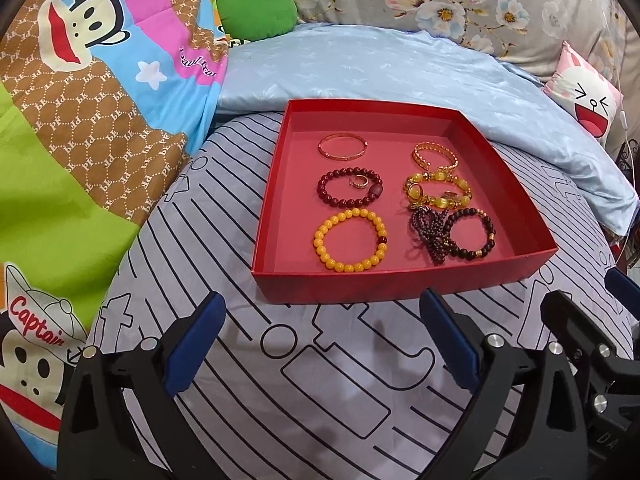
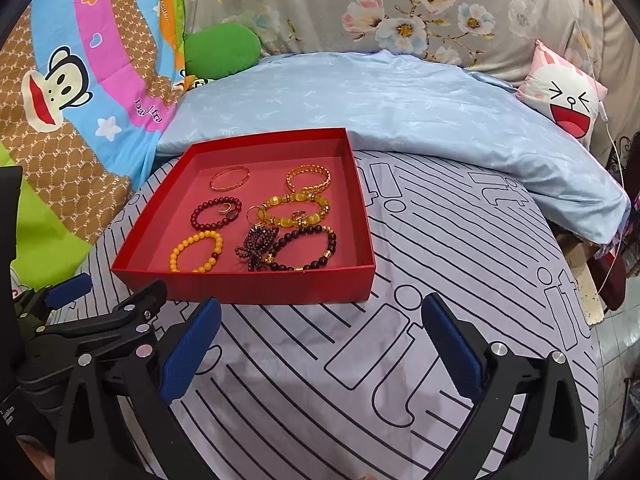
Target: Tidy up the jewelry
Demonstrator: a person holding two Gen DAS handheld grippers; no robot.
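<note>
The red box point(image 1: 400, 280) sits on the striped bed sheet point(image 1: 320, 380) just ahead of both tongs, its near wall facing them. Inside lie 2 columns of bracelets: a thin gold bangle point(image 1: 342, 145) farthest, a dark red bead bracelet point(image 1: 349, 186) in the middle and a yellow bead bracelet point(image 1: 350, 239) nearest; beside them a gold chain bracelet point(image 1: 435, 155), amber beads point(image 1: 438, 191) and dark beads point(image 1: 470, 233). The left tongs point(image 1: 324, 340) and right tongs point(image 2: 322, 344) both gape wide with nothing between them, short of the box. A pale blue quilt point(image 1: 380, 64) lies beyond.

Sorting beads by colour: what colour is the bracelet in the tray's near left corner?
Yellow-orange bracelet with one dark red bead; the left wrist view shows it best.
</note>
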